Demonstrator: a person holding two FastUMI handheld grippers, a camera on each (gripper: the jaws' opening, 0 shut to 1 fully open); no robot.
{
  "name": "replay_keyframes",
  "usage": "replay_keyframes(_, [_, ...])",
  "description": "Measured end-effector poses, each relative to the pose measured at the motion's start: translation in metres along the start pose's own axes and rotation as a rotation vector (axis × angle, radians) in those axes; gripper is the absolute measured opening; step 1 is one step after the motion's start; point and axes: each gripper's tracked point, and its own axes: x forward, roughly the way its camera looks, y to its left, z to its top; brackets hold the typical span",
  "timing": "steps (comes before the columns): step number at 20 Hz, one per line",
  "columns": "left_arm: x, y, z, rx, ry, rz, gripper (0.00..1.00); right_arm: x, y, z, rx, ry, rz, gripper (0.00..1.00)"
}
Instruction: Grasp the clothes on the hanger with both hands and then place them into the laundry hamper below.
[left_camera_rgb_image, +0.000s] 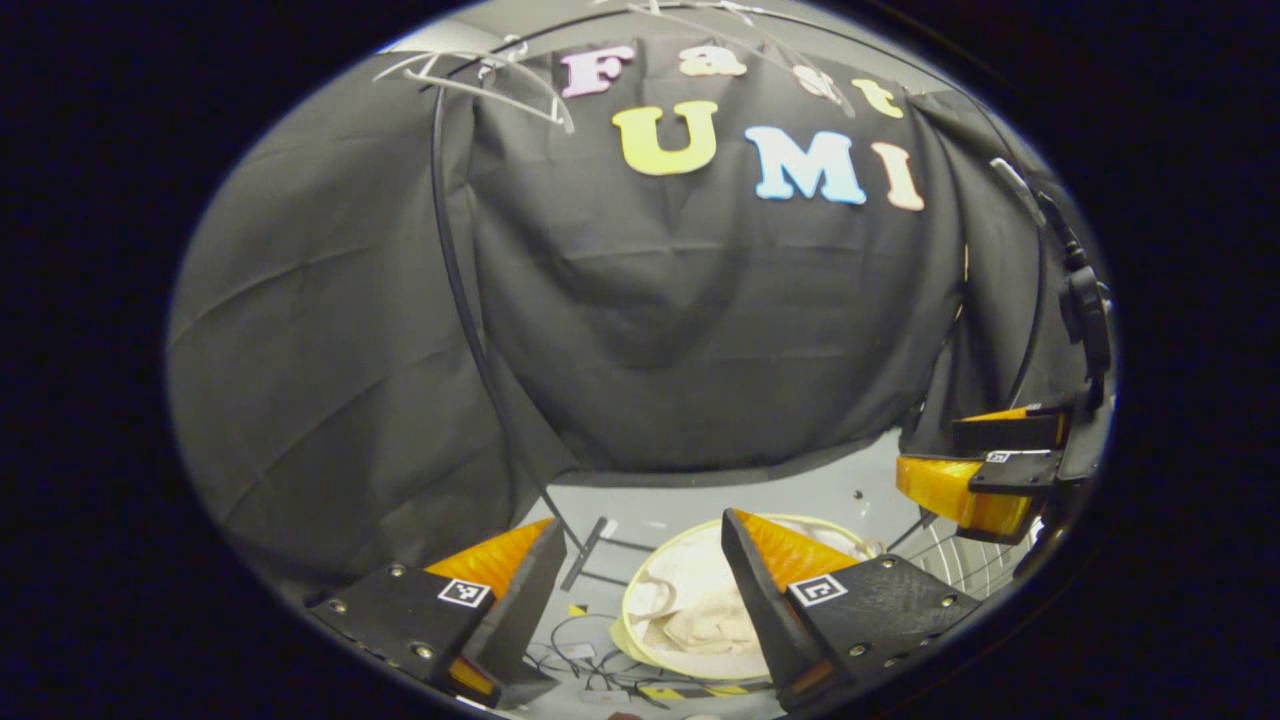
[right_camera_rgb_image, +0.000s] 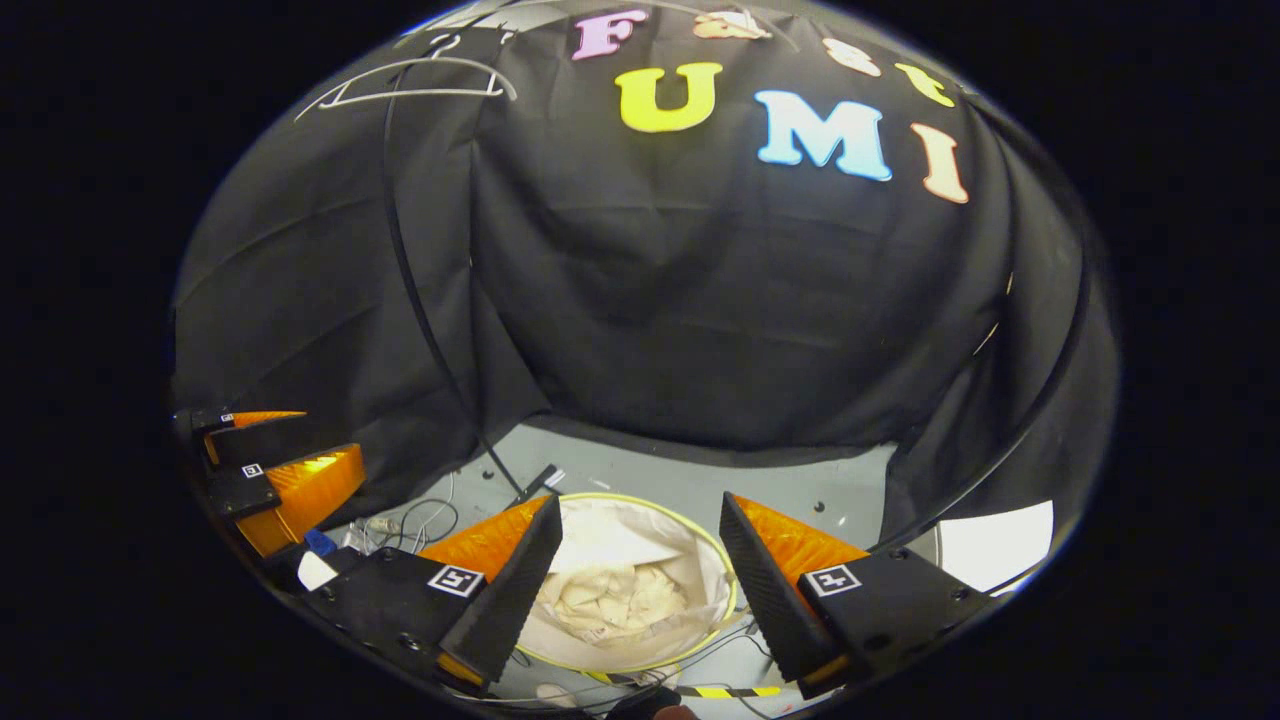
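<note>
Lying crumpled in the bottom of the laundry hamper (right_camera_rgb_image: 700, 530), the cream clothes (right_camera_rgb_image: 615, 595) are a loose heap with no clear long axis; the folds bunch toward the middle and I cannot tell which end is which. The hamper is a round, pale fabric tub with a yellow-green rim, standing mouth-up on the grey floor (right_camera_rgb_image: 780, 490) against the black cloth wall. In the left gripper view the same hamper (left_camera_rgb_image: 640, 600) sits low between the fingers, the clothes (left_camera_rgb_image: 700, 615) sagging against its near side.

The left claw (left_camera_rgb_image: 640, 590) is spread wide, its orange-and-black fingers well apart with nothing between them, poised above the hamper. The right claw (right_camera_rgb_image: 635, 585) is likewise wide open and holds nothing, with the hamper's mouth showing in the gap between its fingers. Each claw also shows at the edge of the other's view: the right one at the far right of the left gripper view (left_camera_rgb_image: 985, 470), the left one at the far left of the right gripper view (right_camera_rgb_image: 275, 465).

Up high, a bare white hanger (right_camera_rgb_image: 420, 85) hangs near the top of a thin black pole (right_camera_rgb_image: 410, 280) that runs down to the floor just behind the hamper; from the left gripper view the hanger (left_camera_rgb_image: 490, 80) is bare too. Loose cables (right_camera_rgb_image: 430, 520) trail over the floor left of the hamper, a yellow-and-black striped tape (right_camera_rgb_image: 725, 691) lies in front of it, and a white wire rack (left_camera_rgb_image: 960, 565) stands to its right.
</note>
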Motion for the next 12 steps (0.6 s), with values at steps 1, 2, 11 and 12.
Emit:
replay_keyframes(1, [-0.007,0.003,0.017,-0.003,-0.032,-0.006,0.92,-0.012,-0.001,0.012,0.004,-0.033,-0.013,1.0])
replay_keyframes(2, [-0.016,0.004,0.03,-0.004,-0.065,-0.014,0.92,-0.023,-0.002,0.024,0.011,-0.074,-0.027,1.0])
replay_keyframes(11, [-0.101,-0.003,0.151,-0.02,-0.332,-0.021,0.92,-0.126,-0.034,0.118,0.051,-0.352,-0.112,0.97])
replay_keyframes(12, [-0.109,-0.005,0.161,-0.026,-0.354,-0.023,0.92,-0.137,-0.038,0.125,0.056,-0.374,-0.117,1.0])
